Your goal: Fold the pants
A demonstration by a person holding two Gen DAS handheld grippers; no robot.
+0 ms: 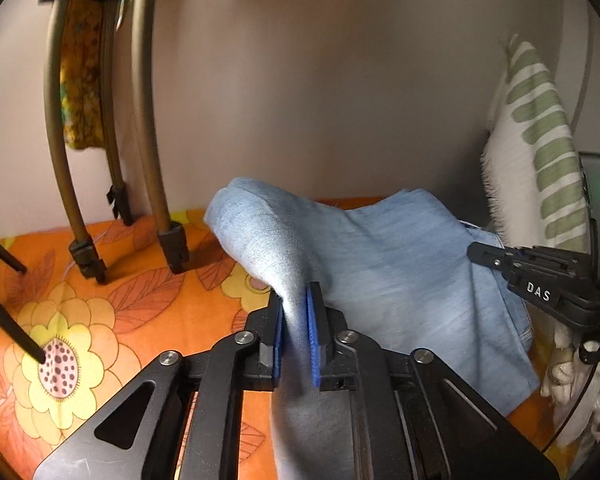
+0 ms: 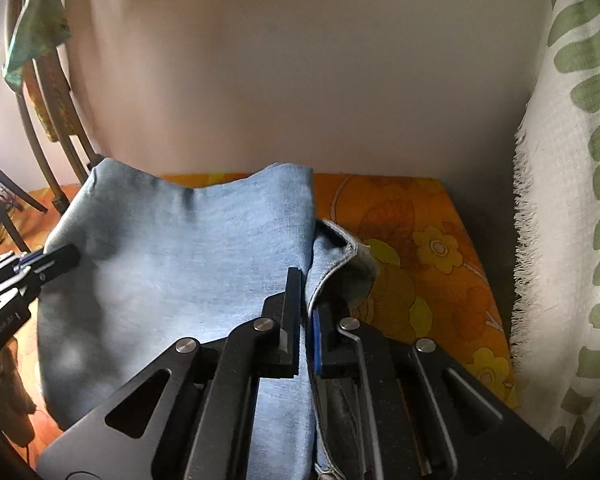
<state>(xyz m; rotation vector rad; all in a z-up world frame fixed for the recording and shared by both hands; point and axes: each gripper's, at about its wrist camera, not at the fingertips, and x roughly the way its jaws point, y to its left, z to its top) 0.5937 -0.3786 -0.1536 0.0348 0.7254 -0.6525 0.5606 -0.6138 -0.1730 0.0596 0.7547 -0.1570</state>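
Note:
Light blue denim pants lie partly folded on an orange floral sheet, with a raised fold at the far side. My left gripper is shut on the pants' left edge, cloth pinched between its blue pads. My right gripper is shut on the pants at their right edge, beside a hemmed opening. Each gripper shows in the other's view: the right one at the pants' right side, the left one at their left side.
Brown curved tubes of a rack stand on the sheet at the left, with patterned cloth hanging. A white cushion with green stripes leans at the right. A plain wall rises behind the sheet's far edge.

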